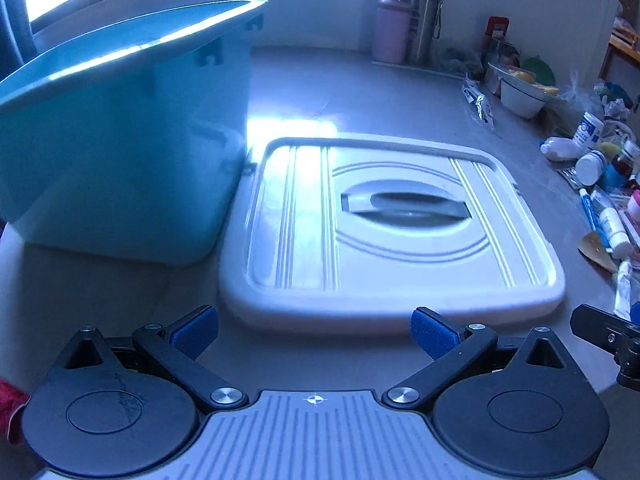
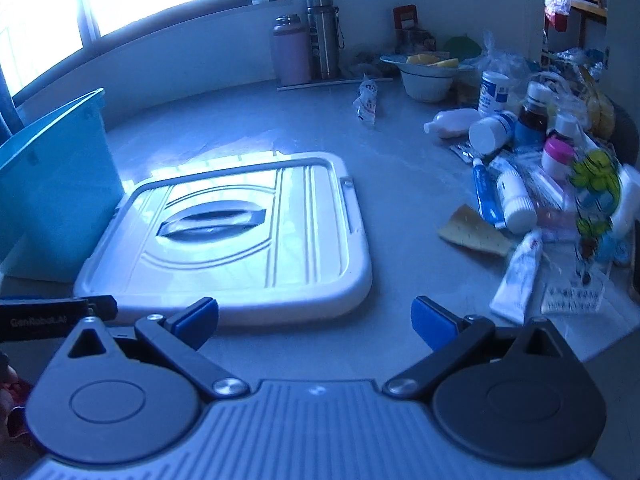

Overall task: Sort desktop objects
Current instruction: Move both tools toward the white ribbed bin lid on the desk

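- Left wrist: left claw is spread wide and empty at the table's near edge, facing the lid lying flat beside the bin.
- Right wrist: right claw is likewise wide and empty; bottles and tubes are heaped along the right edge, unsorted. Sorting seems barely begun.

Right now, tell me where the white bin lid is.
The white bin lid lies flat on the grey table, handle up, just ahead of both open grippers. The teal bin stands at its left edge, the clutter of bottles and tubes to its right.
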Demonstrator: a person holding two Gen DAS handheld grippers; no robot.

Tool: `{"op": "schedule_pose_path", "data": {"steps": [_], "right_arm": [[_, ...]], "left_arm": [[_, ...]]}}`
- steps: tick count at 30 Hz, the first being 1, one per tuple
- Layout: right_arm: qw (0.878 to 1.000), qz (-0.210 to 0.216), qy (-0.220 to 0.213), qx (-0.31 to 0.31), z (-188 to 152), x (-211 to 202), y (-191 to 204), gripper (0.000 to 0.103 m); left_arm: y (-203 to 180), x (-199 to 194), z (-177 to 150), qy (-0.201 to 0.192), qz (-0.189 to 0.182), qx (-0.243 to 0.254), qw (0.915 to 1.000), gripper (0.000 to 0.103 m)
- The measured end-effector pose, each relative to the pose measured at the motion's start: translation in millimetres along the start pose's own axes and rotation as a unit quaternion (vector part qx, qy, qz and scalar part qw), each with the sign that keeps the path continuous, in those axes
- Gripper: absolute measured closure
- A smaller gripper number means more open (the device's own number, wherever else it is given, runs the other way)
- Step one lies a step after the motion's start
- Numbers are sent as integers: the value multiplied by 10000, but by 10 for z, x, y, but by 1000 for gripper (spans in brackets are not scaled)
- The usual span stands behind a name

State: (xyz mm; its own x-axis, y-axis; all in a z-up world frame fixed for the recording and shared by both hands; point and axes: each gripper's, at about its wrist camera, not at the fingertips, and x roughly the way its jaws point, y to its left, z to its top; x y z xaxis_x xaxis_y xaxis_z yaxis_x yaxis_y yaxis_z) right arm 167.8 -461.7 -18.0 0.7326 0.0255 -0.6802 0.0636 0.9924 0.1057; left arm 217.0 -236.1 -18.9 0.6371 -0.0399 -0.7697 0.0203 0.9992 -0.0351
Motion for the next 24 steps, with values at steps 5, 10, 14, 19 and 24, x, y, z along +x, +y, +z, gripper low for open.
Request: {"op": "schedule_pose_path", "data": {"steps": [5, 10, 14, 19, 24], "right_arm": [[9997, -110, 189, 112, 203, 315, -131, 0], [9990, -267, 336, -80, 351, 637, -218, 0], [9978, -422, 503, -82, 418, 857, -278, 0], [9956, -449, 813, -87, 482, 1088, -305, 0], [9949, -338, 948, 22, 518, 1170, -300, 0]], "left_arm": [[-69, 247, 252, 82, 56, 7, 10000, 0], [-181, 501, 399, 236, 136, 97, 9996, 0], [-226, 681, 426, 406, 227, 151, 9988, 0], [-205, 815, 445, 475, 156, 62, 9987, 0], [-217, 884, 489, 438, 165, 96, 9989, 0]]}}
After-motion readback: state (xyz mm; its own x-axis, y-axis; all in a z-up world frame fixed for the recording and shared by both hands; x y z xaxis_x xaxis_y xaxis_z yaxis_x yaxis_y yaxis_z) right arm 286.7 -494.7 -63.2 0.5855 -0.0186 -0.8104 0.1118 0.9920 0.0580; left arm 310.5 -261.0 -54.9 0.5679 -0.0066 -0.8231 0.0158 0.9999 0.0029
